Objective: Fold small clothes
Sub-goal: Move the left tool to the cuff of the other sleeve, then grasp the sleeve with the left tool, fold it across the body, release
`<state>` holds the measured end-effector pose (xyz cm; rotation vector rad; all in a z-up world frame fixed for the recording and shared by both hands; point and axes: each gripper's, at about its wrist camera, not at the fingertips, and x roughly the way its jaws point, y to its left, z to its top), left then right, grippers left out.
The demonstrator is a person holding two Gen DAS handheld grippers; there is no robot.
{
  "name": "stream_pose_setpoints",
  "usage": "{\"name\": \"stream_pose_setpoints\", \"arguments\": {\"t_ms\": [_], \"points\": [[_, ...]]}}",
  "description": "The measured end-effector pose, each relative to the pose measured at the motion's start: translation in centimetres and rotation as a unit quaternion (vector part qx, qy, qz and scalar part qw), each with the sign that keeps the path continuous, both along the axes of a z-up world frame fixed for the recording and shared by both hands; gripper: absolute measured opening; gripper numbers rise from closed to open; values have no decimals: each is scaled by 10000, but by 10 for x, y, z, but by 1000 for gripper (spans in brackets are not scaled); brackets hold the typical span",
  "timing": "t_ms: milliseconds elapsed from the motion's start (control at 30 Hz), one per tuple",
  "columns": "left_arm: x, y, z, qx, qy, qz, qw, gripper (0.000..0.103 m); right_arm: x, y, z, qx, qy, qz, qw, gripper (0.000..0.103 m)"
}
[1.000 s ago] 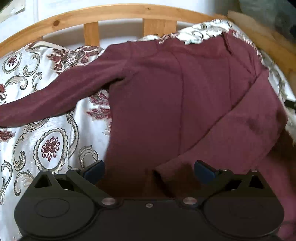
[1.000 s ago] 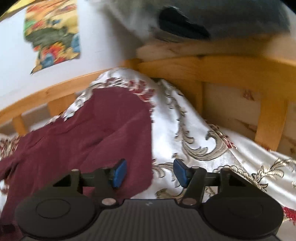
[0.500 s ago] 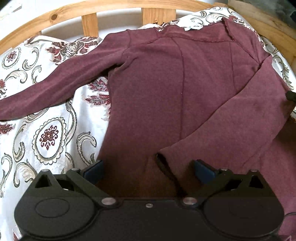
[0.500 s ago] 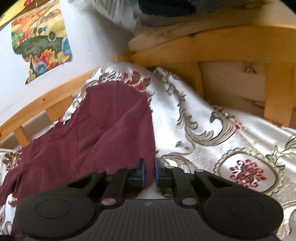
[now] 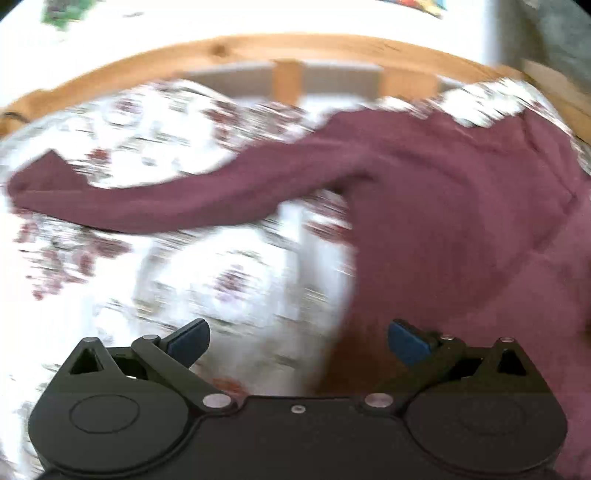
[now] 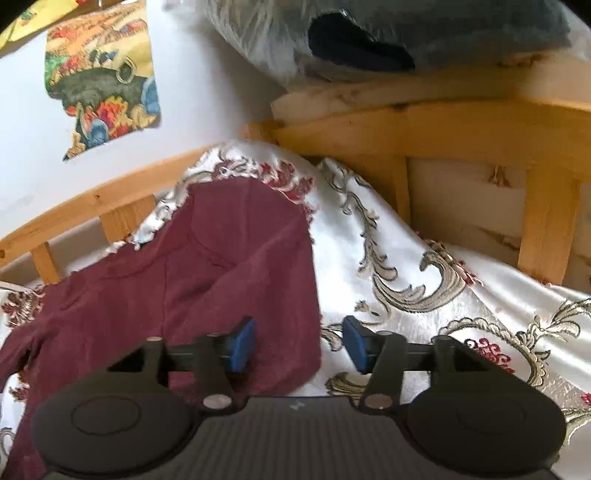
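A maroon long-sleeved top (image 5: 450,206) lies flat on a patterned white bedspread (image 5: 207,273). In the blurred left wrist view its unfolded sleeve (image 5: 155,199) stretches out to the left. My left gripper (image 5: 297,338) hovers open over the bedspread at the top's left side edge, holding nothing. In the right wrist view the top (image 6: 207,280) lies left of centre, its right edge running down between the fingers. My right gripper (image 6: 299,343) has its jaws opening, and the pads do not press on the cloth.
A wooden slatted bed rail (image 5: 288,51) curves behind the bedspread, and a wooden frame (image 6: 443,133) rises at the right. A bagged dark bundle (image 6: 388,33) rests on top of that frame. A colourful picture (image 6: 103,74) hangs on the white wall.
My left gripper swung left, from over the top's body to its left edge and the outstretched sleeve. My right gripper closed at the top's right edge, then opened again.
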<state>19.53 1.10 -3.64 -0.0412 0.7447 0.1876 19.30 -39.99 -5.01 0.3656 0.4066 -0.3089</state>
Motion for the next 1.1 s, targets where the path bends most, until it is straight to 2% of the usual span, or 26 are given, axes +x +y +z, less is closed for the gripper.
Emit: {"name": "stream_pose_setpoints", "arguments": {"t_ms": [100,167,300,367,467,633,700,733,933,1067,1100], "points": [[2,39,11,385,-120,552,9977,102,-6,6,6,-20,-221,128,9997,86],[6,65,17,772,-202,791,9937,102,-9,11,10,-45,-357,189,9992,91],[13,112,28,1961,-322,1058,9743,102,-12,22,15,-79,-508,309,9982,98],[18,131,30,2643,-253,1036,9585,102,-13,27,15,-87,-542,363,9978,100],[29,150,29,3379,-94,775,9380,102,-13,34,13,-66,-549,417,9976,102],[51,156,21,4114,253,-369,9104,102,-10,48,7,-70,-468,545,9974,103],[56,152,18,4282,343,-840,8991,102,-7,52,4,-8,-381,621,9973,103],[60,151,15,4291,428,-1045,8962,102,-7,53,3,42,-357,652,9972,103],[82,146,18,4026,933,-1518,8979,90,-7,53,-4,149,-259,686,9972,103],[94,147,15,3828,1500,-1759,8944,78,-9,48,-7,286,-235,583,9976,103],[95,147,15,3781,1635,-1798,8933,72,-9,47,-7,310,-234,549,9977,103]]}}
